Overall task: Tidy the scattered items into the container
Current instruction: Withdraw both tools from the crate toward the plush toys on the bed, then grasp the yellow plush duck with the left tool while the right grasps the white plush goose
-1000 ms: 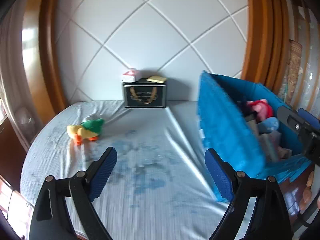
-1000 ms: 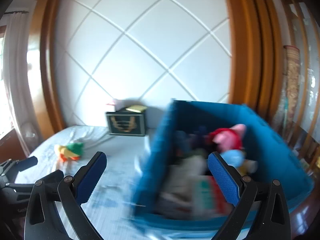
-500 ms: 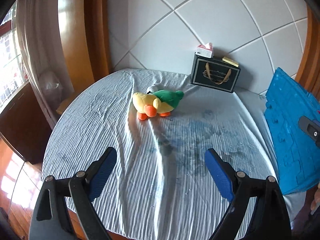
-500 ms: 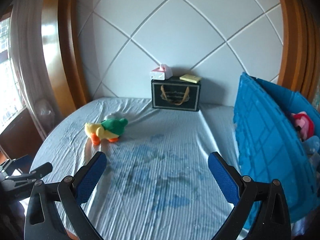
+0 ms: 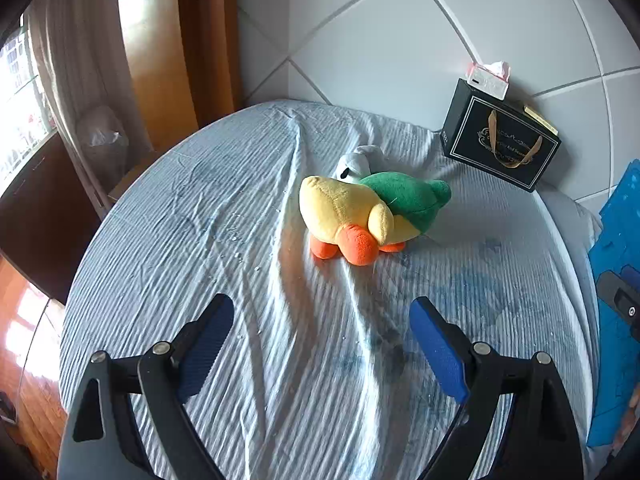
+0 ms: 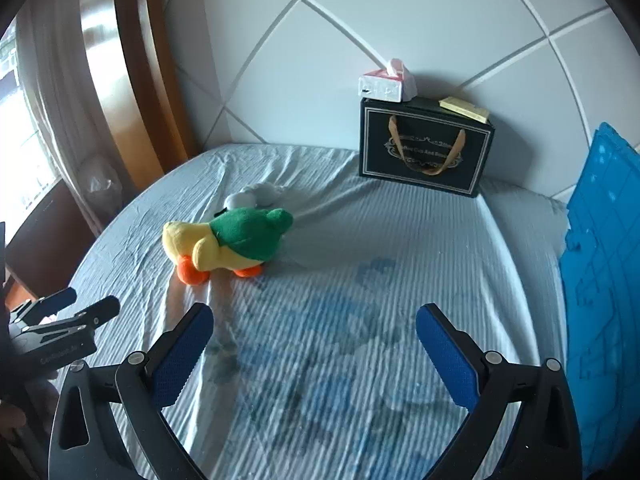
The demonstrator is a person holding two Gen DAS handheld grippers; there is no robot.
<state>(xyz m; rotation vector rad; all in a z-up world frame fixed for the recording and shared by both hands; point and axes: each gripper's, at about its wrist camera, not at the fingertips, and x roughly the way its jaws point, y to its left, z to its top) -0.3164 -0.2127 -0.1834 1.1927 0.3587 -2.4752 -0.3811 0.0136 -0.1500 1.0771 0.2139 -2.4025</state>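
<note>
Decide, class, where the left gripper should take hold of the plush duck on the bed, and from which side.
Probably across the yellow body of the plush duck, from above. It lies on its side, so its soft flanks face the open left gripper; the orange feet are too small.

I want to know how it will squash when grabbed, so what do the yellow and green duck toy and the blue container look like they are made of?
The duck toy looks like stuffed plush: a fuzzy matte nap, rounded seams, soft orange feet. The blue container looks like rigid moulded plastic: a smooth wall with raised grid ribs, though only its side shows.
</note>
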